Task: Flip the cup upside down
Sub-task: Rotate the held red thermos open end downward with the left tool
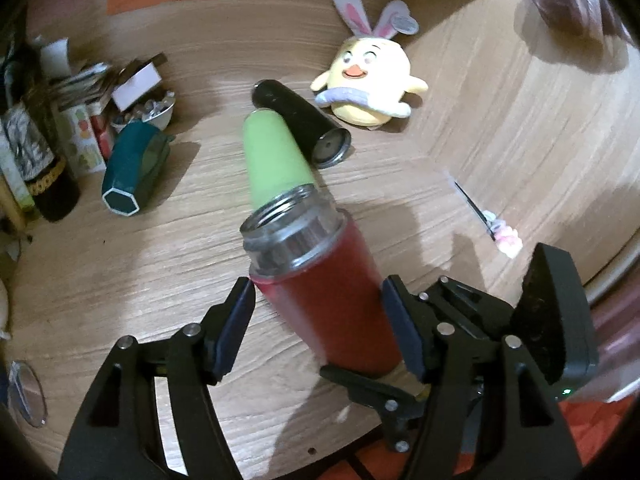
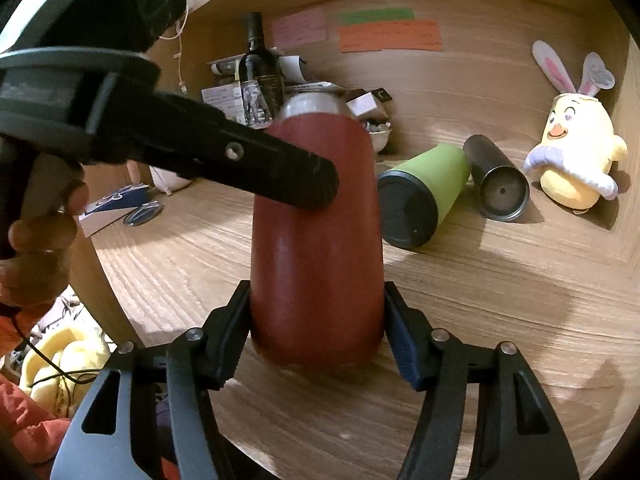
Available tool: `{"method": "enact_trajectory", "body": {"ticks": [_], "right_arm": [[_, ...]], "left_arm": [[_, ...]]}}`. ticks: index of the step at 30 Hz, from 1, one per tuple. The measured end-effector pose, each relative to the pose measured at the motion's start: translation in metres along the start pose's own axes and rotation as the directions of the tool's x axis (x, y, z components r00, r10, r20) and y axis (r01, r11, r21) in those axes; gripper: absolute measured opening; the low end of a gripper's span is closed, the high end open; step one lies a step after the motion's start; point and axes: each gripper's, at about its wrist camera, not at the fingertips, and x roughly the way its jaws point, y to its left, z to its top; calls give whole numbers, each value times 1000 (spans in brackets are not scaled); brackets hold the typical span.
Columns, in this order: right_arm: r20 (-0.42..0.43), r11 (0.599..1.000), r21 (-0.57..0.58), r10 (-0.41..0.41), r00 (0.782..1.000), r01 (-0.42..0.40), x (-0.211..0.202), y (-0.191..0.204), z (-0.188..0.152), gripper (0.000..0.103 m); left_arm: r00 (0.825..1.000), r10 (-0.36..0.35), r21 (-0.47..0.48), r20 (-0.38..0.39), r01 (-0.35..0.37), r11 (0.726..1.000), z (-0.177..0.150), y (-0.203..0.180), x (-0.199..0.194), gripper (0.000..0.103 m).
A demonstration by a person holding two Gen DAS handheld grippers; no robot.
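While both grippers clamp the red cup (image 2: 316,236) | left gripper (image 1: 318,328) mid-body, right gripper (image 2: 316,328) low | rotate slowly, grips firm, clear of green tumbler (image 2: 424,196).

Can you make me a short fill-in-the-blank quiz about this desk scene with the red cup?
1. The cup gripped by the right tongs is colored ____.
2. The green cup on the desk is lying on its ____.
3. The plush chick wears ____ ears.
4. The red cup's open mouth has no ____ on it.

Missing words: red; side; bunny; lid
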Motion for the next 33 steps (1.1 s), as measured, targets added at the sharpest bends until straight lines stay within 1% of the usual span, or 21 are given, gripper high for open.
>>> {"method": "enact_trajectory", "body": {"ticks": [2, 5, 8, 12, 15, 20, 21, 24, 27, 30, 33], "right_arm": [[-5, 1000, -7, 1, 1000, -1, 1, 1, 1, 59], [-26, 1000, -17, 6, 1000, -7, 4, 6, 1, 59], [-26, 1000, -26, 12, 1000, -13, 6, 12, 0, 59], [-25, 999, -29, 11, 1000, -12, 6, 15, 0, 59], [-26, 1000, -23, 15, 1000, -16, 4, 15, -1, 59], [-74, 1000, -2, 8, 997, -8, 13, 15, -10, 59], [-60, 1000, -7, -9, 998, 9, 12, 17, -13, 59], [-52, 1000, 6, -3, 999, 3, 11, 17, -14, 57], [-38, 1000, -5, -20, 999, 19, 9, 21, -14, 56], [-5, 999, -32, -40, 999, 40, 1, 26, -10, 56], [28, 998, -53, -44, 999, 46, -8, 31, -3, 56]], "left_arm": [[1000, 15, -10, 14, -15, 1000, -3, 4, 0, 66], [997, 77, 6, 21, -78, 997, -9, 7, 3, 65], [996, 93, 19, 15, -93, 995, -16, 5, 10, 66], [989, 135, 87, 54, -140, 986, -21, -8, 9, 65], [987, 143, 111, 70, -150, 982, -22, -13, 9, 66], [987, 142, 89, 79, -149, 985, -22, -12, 9, 66], [986, 143, 86, 83, -150, 985, -23, -12, 9, 66], [986, 141, 75, 86, -148, 986, -24, -12, 9, 66], [987, 139, 65, 87, -145, 987, -25, -11, 8, 66], [984, 141, 57, 112, -148, 987, -23, -10, 1, 66], [980, 138, 49, 140, -146, 988, -21, -9, -10, 65]]}}
